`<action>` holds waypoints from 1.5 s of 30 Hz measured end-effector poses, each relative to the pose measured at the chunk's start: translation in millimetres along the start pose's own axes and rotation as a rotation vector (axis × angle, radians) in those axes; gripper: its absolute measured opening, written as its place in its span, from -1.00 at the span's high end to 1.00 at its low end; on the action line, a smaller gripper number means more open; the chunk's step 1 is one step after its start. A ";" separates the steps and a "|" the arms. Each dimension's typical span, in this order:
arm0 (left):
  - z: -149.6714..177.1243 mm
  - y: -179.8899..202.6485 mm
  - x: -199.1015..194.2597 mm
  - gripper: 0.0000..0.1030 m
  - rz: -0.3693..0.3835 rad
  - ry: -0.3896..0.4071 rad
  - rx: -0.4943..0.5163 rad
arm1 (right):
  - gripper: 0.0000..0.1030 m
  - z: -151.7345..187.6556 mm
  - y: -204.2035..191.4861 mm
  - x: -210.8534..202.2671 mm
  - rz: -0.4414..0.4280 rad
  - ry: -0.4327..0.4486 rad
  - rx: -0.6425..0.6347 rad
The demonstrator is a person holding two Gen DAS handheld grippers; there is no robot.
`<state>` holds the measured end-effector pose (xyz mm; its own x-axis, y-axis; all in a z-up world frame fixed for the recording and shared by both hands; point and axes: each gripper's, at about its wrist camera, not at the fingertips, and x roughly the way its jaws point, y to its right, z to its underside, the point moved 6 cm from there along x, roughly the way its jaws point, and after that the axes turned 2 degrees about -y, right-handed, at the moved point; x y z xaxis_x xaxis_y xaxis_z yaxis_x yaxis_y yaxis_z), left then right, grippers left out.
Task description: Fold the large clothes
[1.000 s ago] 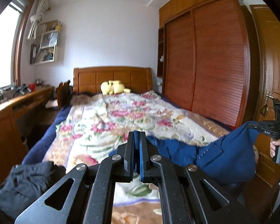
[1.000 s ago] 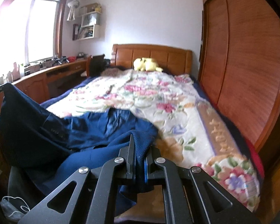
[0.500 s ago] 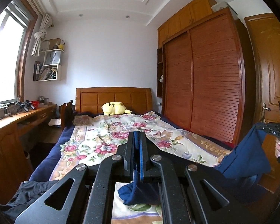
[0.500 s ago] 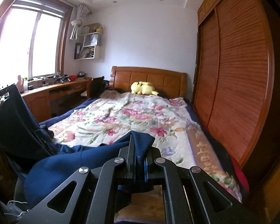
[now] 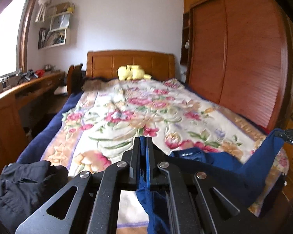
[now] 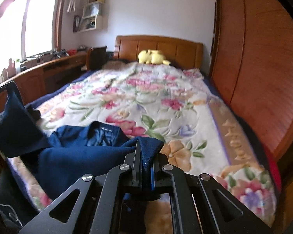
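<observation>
My left gripper [image 5: 143, 146] is pinching a navy jacket [image 6: 84, 150] edge, fingers pressed together on the cloth. My right gripper [image 6: 145, 152] is clamping another fleecy navy fold. The jacket is sagging between them over the bed's foot, collar lying on the plush floral blanket [image 6: 156, 101]. Left view alone is showing a crumpled black garment [image 5: 23, 183]. Yellow plush toy [image 5: 131, 72] by the wooden headboard [image 5: 130, 62].

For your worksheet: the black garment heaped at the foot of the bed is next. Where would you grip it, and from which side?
Judging by its pose, grip a raised fold at the top of the black garment, coming down from above; it lies crumpled, with no flat edge showing.
</observation>
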<state>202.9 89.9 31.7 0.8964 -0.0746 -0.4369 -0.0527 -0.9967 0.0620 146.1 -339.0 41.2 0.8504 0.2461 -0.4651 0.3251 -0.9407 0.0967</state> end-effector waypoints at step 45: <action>107.9 85.5 96.8 0.54 0.165 -0.269 0.105 | -0.06 32.4 -100.2 133.5 -0.104 -0.274 -0.128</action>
<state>237.7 -6.1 -102.1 0.7246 -0.2274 -0.6506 -0.2452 -0.9673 0.0649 213.6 -219.5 -59.1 0.6727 0.2510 -0.6961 0.4688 -0.8724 0.1385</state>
